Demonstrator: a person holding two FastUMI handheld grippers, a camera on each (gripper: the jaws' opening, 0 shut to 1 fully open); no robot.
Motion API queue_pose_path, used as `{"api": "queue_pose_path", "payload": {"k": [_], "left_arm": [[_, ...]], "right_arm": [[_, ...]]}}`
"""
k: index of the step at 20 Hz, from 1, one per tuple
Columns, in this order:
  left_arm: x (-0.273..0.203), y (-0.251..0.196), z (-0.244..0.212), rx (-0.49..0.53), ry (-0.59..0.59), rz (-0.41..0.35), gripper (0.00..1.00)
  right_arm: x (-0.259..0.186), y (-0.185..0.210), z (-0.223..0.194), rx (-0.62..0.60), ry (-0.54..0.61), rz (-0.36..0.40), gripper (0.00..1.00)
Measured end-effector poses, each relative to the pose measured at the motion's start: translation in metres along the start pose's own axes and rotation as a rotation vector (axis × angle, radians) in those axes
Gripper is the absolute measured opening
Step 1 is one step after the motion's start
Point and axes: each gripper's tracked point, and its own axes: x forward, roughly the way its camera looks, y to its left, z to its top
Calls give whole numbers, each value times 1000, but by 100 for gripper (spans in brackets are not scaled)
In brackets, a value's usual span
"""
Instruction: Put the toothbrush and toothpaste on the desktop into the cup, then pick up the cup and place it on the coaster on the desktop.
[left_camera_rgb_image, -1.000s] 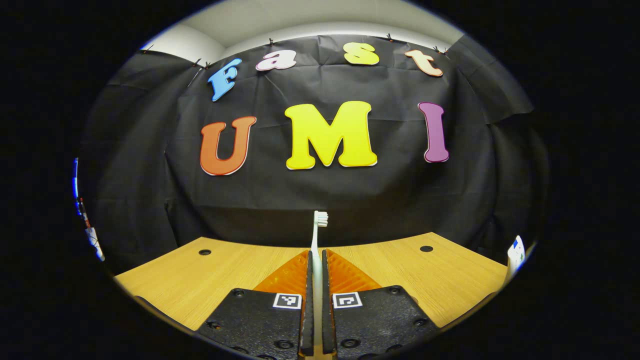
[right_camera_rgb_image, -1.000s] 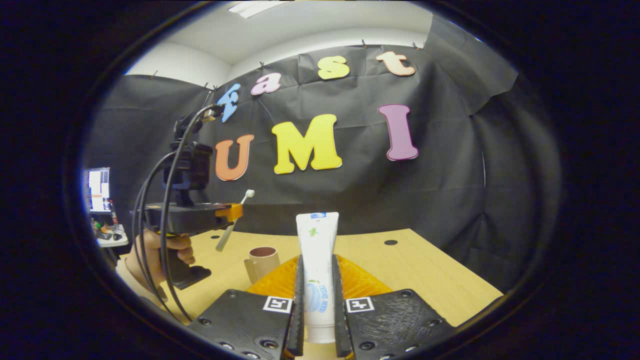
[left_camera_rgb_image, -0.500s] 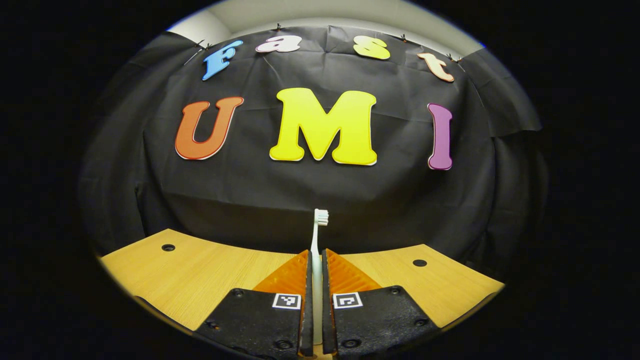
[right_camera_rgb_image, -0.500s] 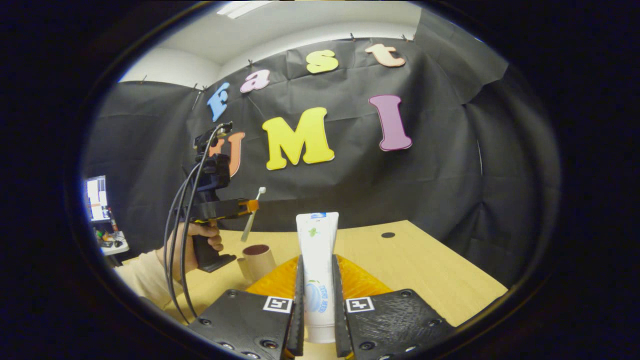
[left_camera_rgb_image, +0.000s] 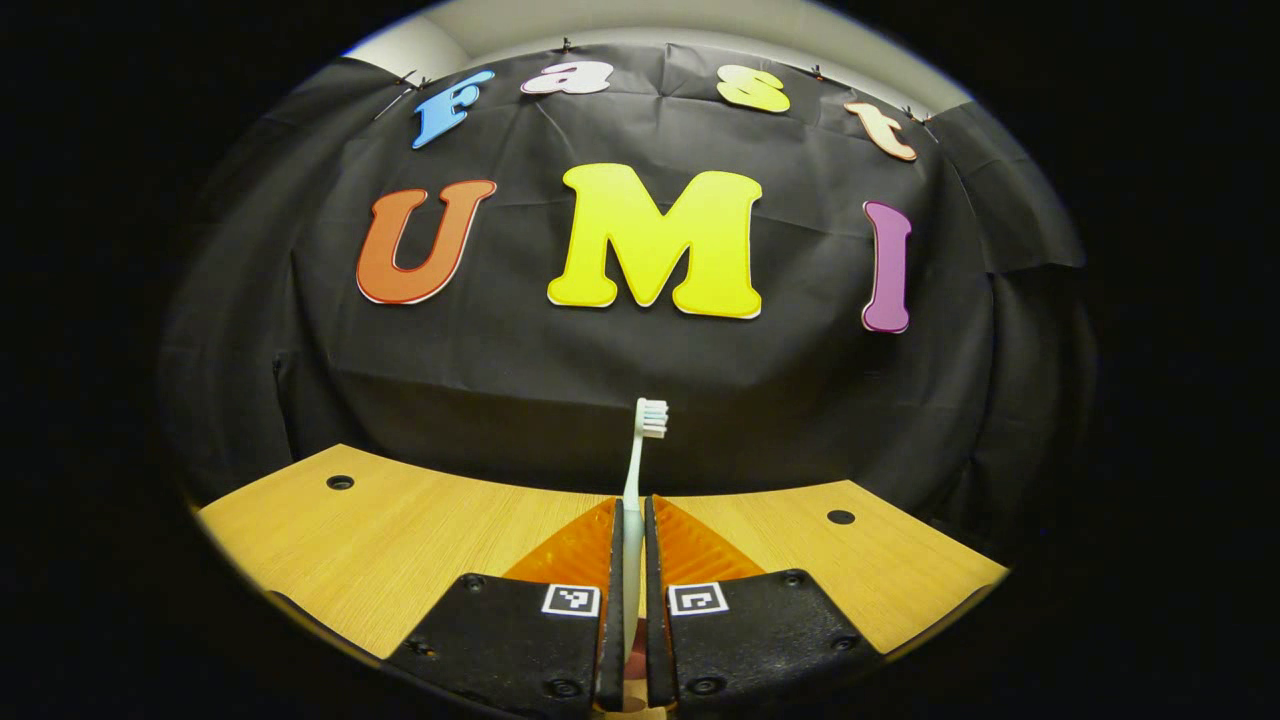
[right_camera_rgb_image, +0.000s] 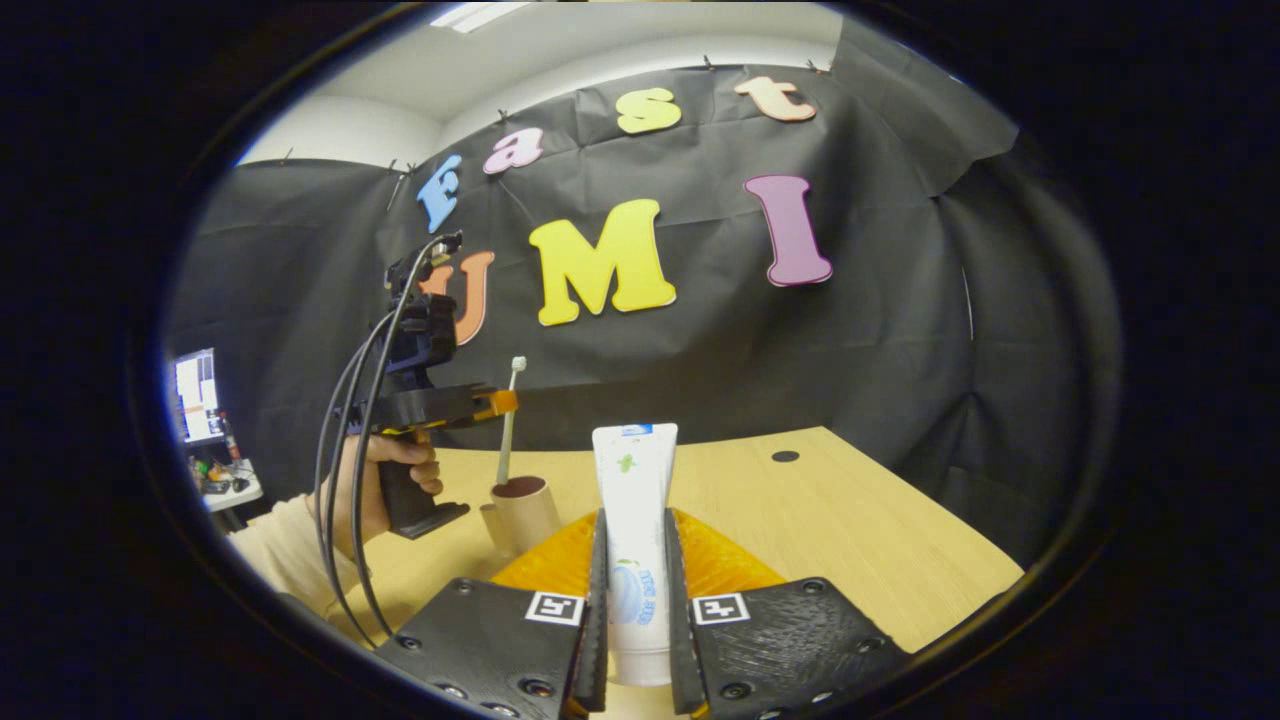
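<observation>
- The toothbrush (right_camera_rgb_image: 508, 425) is hanging nearly upright in the left gripper (right_camera_rgb_image: 497, 402), seen at the left of the right gripper view – bristle head up, lower end dipping to the mouth of the cup (right_camera_rgb_image: 520, 512); how far in it reaches cannot be told.
- In the left gripper view, the same toothbrush (left_camera_rgb_image: 634, 470) is rising between that left gripper (left_camera_rgb_image: 632, 520), both fingers pressing on the handle, with its head showing against the booth wall.
- A hand (right_camera_rgb_image: 385, 478) is gripping the left gripper's handle, a pale sleeve (right_camera_rgb_image: 280, 555) trailing below it and cables (right_camera_rgb_image: 345, 440) looping down from the top.
- The cup is standing upright on the wooden desktop (right_camera_rgb_image: 850, 540), just beside the hand, its inside looking dark.
- The toothpaste (right_camera_rgb_image: 633, 530) is standing upright at the centre – the right gripper (right_camera_rgb_image: 633, 560) is clamping it on both sides, to the right of the cup and apart from it.
- Farther right, the desktop is showing a small round hole (right_camera_rgb_image: 785, 456) near its far edge.
</observation>
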Motion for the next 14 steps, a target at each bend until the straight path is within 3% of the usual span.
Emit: {"api": "queue_pose_path", "payload": {"k": [4,6,7,8,11,14], "left_arm": [[-1,-5,-8,-8,36,-30,14],[-5,-1,-13,-3,58,-21,55],[-6,1,-13,-1,61,-13,84],[-9,4,-13,-3,63,-3,77],[-16,11,-13,-10,69,10,96],[-31,18,-15,-24,74,3,98]], "right_arm": [[-1,0,-1,0,3,0,25],[-1,0,0,0,0,-1,23],[-1,0,1,1,-1,-1,23],[-1,1,0,1,1,-1,24],[1,4,8,4,-16,6,25],[17,8,15,-5,-12,12,27]]}}
